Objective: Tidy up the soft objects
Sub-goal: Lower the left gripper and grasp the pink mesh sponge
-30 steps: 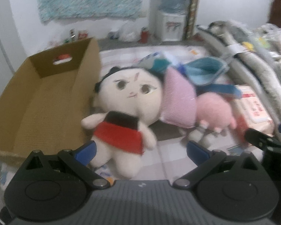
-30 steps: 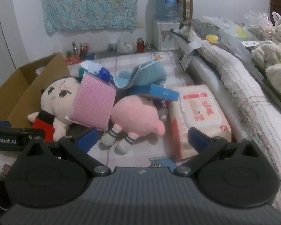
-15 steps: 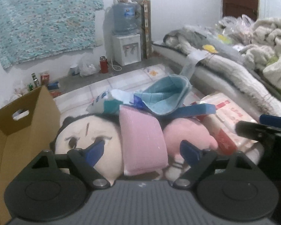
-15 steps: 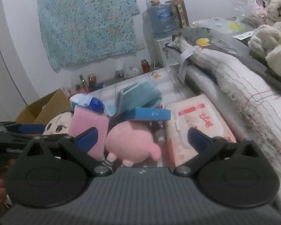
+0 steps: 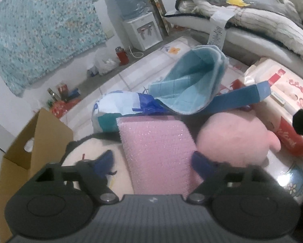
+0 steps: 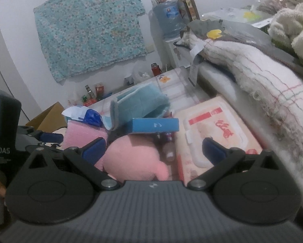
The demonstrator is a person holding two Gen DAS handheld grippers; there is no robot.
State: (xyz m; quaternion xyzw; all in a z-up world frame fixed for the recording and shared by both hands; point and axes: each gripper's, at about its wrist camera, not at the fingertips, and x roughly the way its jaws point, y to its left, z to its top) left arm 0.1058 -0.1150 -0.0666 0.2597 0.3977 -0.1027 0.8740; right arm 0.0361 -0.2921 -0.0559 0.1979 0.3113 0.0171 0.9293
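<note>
Through the left wrist camera, the left tool (image 5: 152,161) is closing its jaws around the flat pink rectangular sponge pad (image 5: 157,154), which is lying between the two blue fingertips (image 5: 201,163) and leaning on the cream plush doll with a black hairline (image 5: 90,158); the pads are not clearly pressing on it yet, and motion blur is hiding the left tip's contact. Just right of the pad, the round pink plush toy (image 5: 230,139) is lying on the tiled floor (image 5: 131,77), touching the right fingertip's side. Behind them a light blue quilted fabric pouch (image 5: 189,85) is sagging open over a flat blue cardboard box (image 5: 242,99), and an open brown cardboard box (image 5: 30,141) is standing at the left. Through the right wrist camera, the right tool (image 6: 153,151) is hovering with its jaws wide apart and gripping nothing, the pink plush (image 6: 135,160) lying between and below its fingertips (image 6: 214,151), nearer the left one. A pale wet-wipes packet with red print (image 6: 218,133) is lying under the right fingertip, beside a folded checked blanket (image 6: 262,85). The left tool's fingers (image 6: 50,136) are showing at the left, beside the pink pad (image 6: 84,135).
</note>
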